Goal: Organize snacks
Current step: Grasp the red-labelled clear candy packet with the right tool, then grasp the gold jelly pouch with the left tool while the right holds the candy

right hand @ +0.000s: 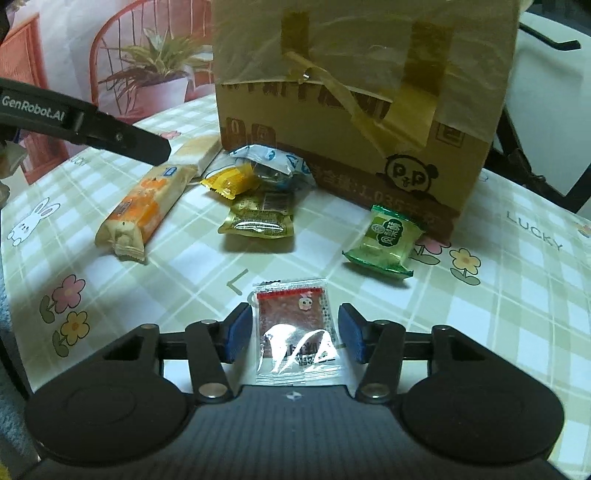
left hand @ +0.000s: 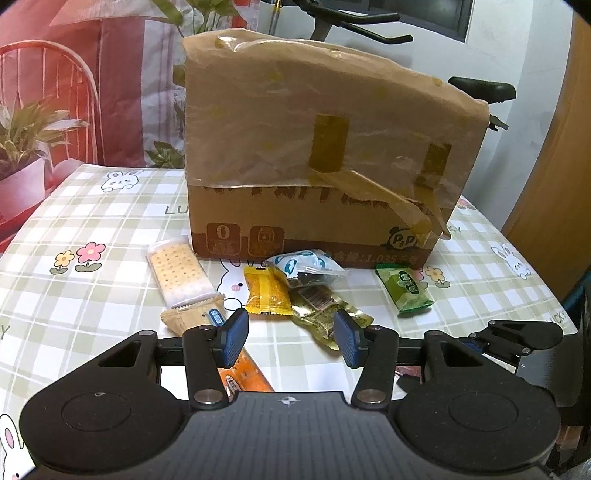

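Note:
Several snack packets lie on the checked tablecloth (left hand: 92,295) in front of a taped cardboard box (left hand: 325,155). My left gripper (left hand: 291,338) is open and empty, above the cloth near an orange biscuit pack (left hand: 240,373), a cracker pack (left hand: 179,275), a yellow packet (left hand: 266,291) and an olive-gold pouch (left hand: 319,314). My right gripper (right hand: 293,332) is open, its jaws either side of a small clear packet with a red-brown slab (right hand: 295,332) lying on the cloth. A green packet (right hand: 384,240) lies near the box (right hand: 369,92).
A white-blue packet (right hand: 269,158) leans by the box. The left gripper's body (right hand: 85,122) crosses the upper left of the right wrist view. Behind the table are a red chair (left hand: 48,74), potted plants (left hand: 26,147) and an exercise bike (left hand: 369,22).

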